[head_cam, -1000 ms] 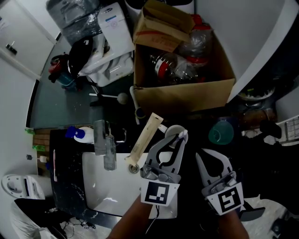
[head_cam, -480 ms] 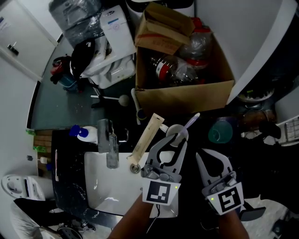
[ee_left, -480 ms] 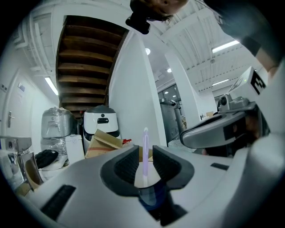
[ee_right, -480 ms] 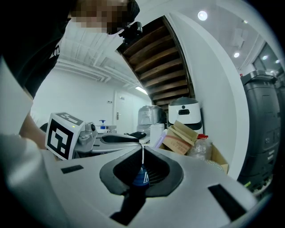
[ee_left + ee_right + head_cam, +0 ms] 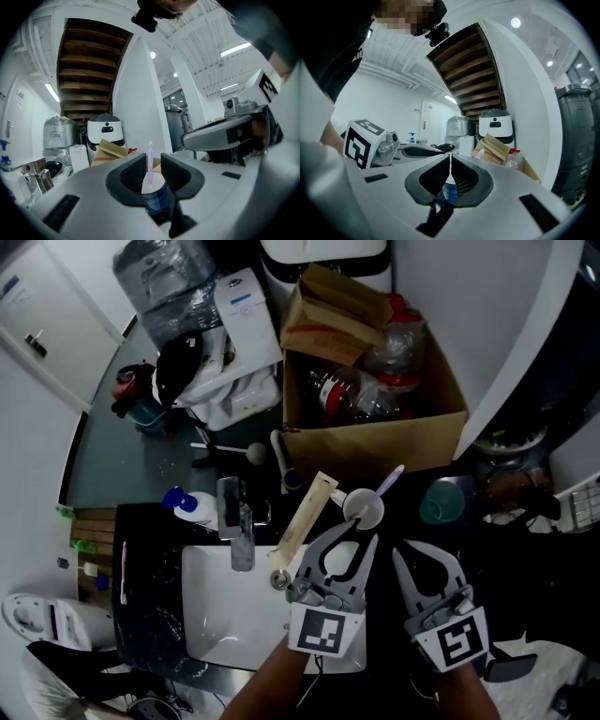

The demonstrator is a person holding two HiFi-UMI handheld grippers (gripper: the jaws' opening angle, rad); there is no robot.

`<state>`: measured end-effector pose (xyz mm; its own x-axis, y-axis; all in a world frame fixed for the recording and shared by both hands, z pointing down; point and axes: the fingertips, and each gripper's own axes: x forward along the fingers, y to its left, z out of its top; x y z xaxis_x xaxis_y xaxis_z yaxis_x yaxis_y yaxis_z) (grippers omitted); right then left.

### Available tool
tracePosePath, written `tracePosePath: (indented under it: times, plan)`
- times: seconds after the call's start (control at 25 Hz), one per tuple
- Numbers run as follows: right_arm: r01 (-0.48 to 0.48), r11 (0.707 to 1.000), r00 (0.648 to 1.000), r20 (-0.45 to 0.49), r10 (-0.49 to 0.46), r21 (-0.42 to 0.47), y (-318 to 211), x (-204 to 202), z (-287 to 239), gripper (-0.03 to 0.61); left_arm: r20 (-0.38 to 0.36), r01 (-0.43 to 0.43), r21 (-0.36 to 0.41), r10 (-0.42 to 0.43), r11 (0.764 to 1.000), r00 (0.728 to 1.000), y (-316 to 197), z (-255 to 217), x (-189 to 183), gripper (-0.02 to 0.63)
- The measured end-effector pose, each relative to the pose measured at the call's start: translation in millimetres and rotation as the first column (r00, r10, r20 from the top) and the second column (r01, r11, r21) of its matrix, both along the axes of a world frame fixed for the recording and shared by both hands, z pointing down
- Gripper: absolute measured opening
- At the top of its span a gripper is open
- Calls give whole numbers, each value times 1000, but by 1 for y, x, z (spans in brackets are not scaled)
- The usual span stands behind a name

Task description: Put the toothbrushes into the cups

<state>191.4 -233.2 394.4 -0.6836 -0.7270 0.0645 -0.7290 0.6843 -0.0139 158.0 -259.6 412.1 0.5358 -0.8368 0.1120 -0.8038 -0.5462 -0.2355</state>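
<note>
We saw the purple toothbrush (image 5: 386, 482) standing in the white cup (image 5: 364, 510), just right of the head view's centre, its head leaning toward the upper right. Directly below, the left gripper (image 5: 349, 534) had its jaws apart and held nothing, and its own view showed the cup just beyond their tips. Right of it, the right gripper (image 5: 405, 561) had its jaws pressed together, empty. A teal cup (image 5: 442, 505) stood farther right on the dark surface (image 5: 405, 521). The white sink (image 5: 225, 615) lay at the lower left.
</note>
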Motion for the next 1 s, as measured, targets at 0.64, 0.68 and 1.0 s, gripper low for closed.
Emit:
tracePosePath:
  times: [0.64, 0.68, 1.0]
  plan:
    - [3, 993, 1000, -15, -1, 115, 56, -39, -51, 35, -55, -36, 87, 41, 996, 998, 73, -57, -34, 9]
    - [6, 992, 1000, -15, -4, 123, 60, -42, -54, 35, -63, -36, 95, 42, 995, 997, 76, -61, -37, 8]
    - [13, 986, 1000, -23, -9, 169, 97, -66, -71, 35, -58, -51, 141, 60, 989, 997, 111, -84, -58, 8]
